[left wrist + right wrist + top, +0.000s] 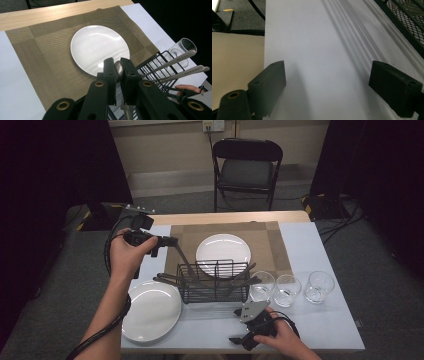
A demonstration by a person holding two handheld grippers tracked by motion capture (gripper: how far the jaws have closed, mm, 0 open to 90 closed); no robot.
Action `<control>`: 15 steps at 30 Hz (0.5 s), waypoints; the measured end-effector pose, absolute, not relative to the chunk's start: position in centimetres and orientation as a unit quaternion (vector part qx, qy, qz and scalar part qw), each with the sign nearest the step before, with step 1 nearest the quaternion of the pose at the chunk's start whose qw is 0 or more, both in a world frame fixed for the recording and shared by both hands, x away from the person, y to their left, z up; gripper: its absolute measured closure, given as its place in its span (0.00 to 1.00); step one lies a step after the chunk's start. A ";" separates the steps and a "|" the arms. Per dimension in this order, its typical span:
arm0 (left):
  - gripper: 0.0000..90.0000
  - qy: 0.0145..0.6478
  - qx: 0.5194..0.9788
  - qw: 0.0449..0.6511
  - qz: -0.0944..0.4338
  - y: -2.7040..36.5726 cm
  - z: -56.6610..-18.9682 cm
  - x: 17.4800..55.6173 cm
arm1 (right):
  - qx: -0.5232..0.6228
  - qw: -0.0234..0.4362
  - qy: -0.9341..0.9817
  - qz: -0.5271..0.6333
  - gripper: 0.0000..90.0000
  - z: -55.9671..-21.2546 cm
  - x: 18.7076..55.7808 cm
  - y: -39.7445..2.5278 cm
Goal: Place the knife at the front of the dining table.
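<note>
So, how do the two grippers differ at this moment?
The left gripper has its jaws shut on a metal utensil, while the right gripper has its jaws wide open and holds nothing. The left is raised over the placemat; the right sits low by the near table edge. Both are black.

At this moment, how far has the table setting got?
Done: one plate sits on the placemat. In hand: the left gripper is shut on a utensil lifted from the wire basket. Left: other utensils still in the basket; the right gripper rests open.
</note>
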State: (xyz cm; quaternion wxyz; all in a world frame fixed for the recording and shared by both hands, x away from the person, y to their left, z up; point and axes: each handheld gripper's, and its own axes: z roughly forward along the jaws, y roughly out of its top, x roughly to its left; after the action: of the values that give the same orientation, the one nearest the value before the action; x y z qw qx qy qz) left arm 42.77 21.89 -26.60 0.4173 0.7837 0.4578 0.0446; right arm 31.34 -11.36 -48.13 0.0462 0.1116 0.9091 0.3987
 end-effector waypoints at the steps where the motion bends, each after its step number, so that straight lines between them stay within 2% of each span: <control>1: 0.93 0.458 0.782 0.420 0.045 21.9 -26.6 42.8 | 0.112 0.046 0.909 0.399 0.14 -48.1 31.3 -11.4; 15: 0.93 0.451 0.783 0.426 0.053 22.5 -27.0 42.5 | 0.111 0.047 0.909 0.398 0.14 -48.1 31.3 -11.4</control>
State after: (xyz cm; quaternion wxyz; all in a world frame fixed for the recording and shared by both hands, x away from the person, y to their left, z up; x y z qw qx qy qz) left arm 42.48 22.46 -27.02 0.4261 0.7827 0.4506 0.0526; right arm 31.35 -11.37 -48.14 0.0467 0.1110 0.9093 0.3984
